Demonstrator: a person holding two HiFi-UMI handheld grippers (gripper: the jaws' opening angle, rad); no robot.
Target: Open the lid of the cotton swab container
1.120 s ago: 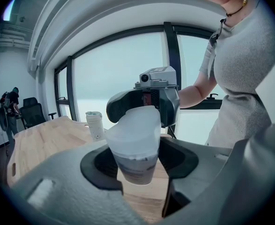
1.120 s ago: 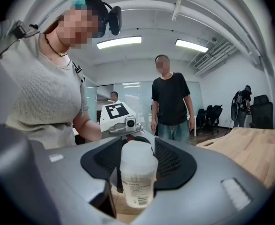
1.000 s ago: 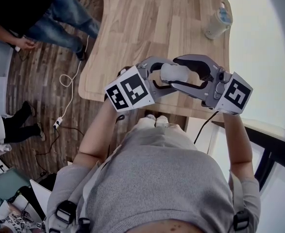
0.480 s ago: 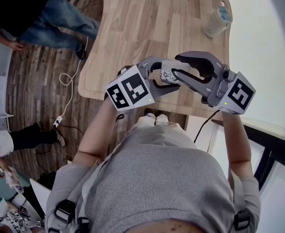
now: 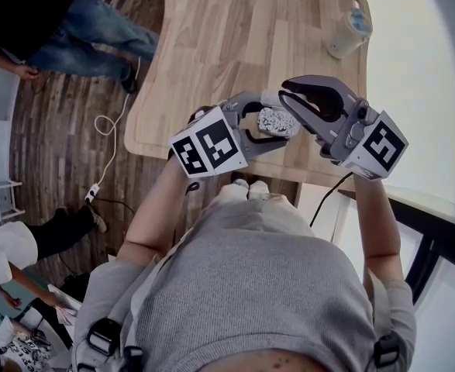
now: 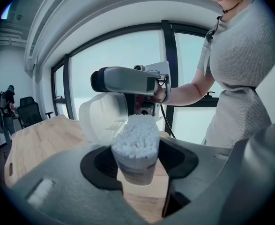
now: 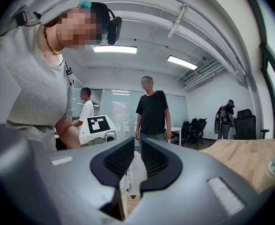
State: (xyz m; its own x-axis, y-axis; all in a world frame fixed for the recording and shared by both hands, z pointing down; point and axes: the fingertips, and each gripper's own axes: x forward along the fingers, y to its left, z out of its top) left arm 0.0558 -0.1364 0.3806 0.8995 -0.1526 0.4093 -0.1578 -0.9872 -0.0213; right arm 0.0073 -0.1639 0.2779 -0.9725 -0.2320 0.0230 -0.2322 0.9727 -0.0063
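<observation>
Task item: small round translucent plastic cotton swab container (image 6: pixel 133 161), held in the air over the near edge of the surface, in front of the person's chest.
Contents: packed white cotton swabs (image 6: pixel 136 132), tips filling the open mouth, which faces up in the head view.
Lid: translucent plastic flip lid (image 6: pixel 102 118), already swung open. It stands up at one side of the mouth, still joined to the container.
Left claw (image 5: pixel 276 122): spread wide and pinching the container body, one dark pad on each side. The container sits a little tilted between them.
Right claw (image 5: pixel 289 95): jaws have just been closing and are now nearly pressed together, with a narrow slit left between the ribbed pads. Nothing is pinched. Pale plastic shows through the slit from below.
Right claw position: reaches in level from the person's right, fingertips just above the raised lid. Contact with the lid's top edge cannot be told.
Surface: light wooden table (image 5: pixel 235 37), mostly bare near the claws.
Other item: pale jar with a bluish top (image 5: pixel 347 36), upright at the far right corner of the surface, well apart from the claws.
Floor: dark plank floor (image 5: pixel 64 130), with a white cable (image 5: pixel 107 126) lying beside the surface.
Bystander: person in a black T-shirt (image 7: pixel 152 109), standing across the room.
</observation>
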